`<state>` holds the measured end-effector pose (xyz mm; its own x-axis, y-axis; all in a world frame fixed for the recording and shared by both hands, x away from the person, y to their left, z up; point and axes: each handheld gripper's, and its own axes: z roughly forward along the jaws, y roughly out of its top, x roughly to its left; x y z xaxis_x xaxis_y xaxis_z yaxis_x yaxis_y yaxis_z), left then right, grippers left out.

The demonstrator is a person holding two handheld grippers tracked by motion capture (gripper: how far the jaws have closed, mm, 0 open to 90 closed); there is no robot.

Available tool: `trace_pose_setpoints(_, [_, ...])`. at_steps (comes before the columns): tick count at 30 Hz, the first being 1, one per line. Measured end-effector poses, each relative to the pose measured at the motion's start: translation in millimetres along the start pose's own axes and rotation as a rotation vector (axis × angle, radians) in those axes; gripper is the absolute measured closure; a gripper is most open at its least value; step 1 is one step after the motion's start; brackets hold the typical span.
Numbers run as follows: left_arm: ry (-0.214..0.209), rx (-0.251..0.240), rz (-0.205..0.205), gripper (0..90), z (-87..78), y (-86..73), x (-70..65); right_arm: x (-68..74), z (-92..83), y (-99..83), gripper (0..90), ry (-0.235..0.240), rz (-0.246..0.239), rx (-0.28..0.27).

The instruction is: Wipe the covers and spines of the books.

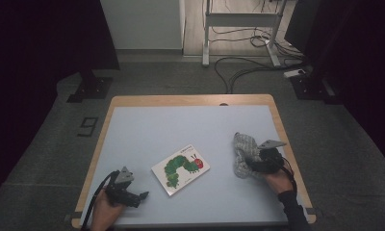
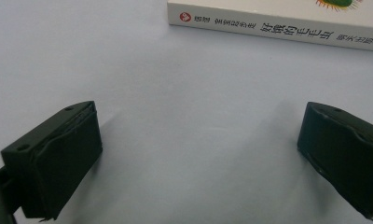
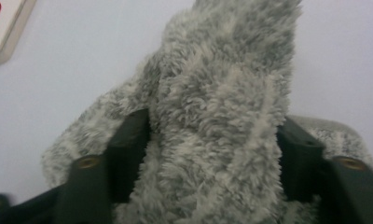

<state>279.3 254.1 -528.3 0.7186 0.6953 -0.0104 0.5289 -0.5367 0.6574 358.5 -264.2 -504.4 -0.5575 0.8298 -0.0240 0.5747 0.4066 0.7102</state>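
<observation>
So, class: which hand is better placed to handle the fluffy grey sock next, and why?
The right. The right gripper already has the fluffy grey sock between its jaws, though they look loose around it. The left gripper sits open over bare table, near the caterpillar picture book, far from the sock.

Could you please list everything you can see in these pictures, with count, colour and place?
fluffy grey fabric sock: one, mottled grey and white, right side of the table, between the right gripper's jaws.
white picture book with a green caterpillar cover: one, white and green, lying flat near the table's middle front.
pale blue table with wooden edge: one, centre of the high view.
cables: several, black, on the floor beyond the table.
left gripper: one, black, front left, jaws apart over bare table.
right gripper: one, black, jaws around the sock.
</observation>
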Motion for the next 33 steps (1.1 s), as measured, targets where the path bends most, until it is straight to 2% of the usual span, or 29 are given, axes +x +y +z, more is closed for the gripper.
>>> trace_pose_setpoints(1, [0.000,0.000,0.000,0.0,0.0,0.0,0.0,0.0,0.0,0.0,28.7,0.000,0.000,0.000])
trace_pose_setpoints(2, [0.000,0.000,0.000,0.0,0.0,0.0,0.0,-0.2,-3.7,3.2,21.7,-0.006,0.003,-0.009])
trace_pose_setpoints(3, [0.000,0.000,0.000,0.0,0.0,0.0,0.0,-0.2,-3.7,3.2,21.7,-0.006,0.003,-0.009])
trace_pose_setpoints(5, [0.001,0.000,0.001,0.0,0.0,0.0,0.0,-1.2,-10.7,8.3,15.0,-0.017,-0.004,-0.023])
trace_pose_setpoints(9, [0.001,0.000,0.001,0.0,0.0,0.0,-0.1,-2.6,-18.9,14.5,10.8,-0.030,-0.008,-0.049])
trace_pose_setpoints(11, [0.001,0.000,0.001,0.0,0.0,0.0,-0.1,-2.1,-21.2,17.1,0.8,-0.038,-0.017,-0.054])
trace_pose_setpoints(23, [0.002,0.000,0.003,0.0,0.0,0.0,-0.2,8.4,-24.1,28.9,0.0,-0.017,-0.044,-0.071])
trace_pose_setpoints(33, [0.002,0.000,0.002,0.0,0.0,0.0,-0.2,21.2,-21.5,40.3,1.3,0.015,-0.091,-0.084])
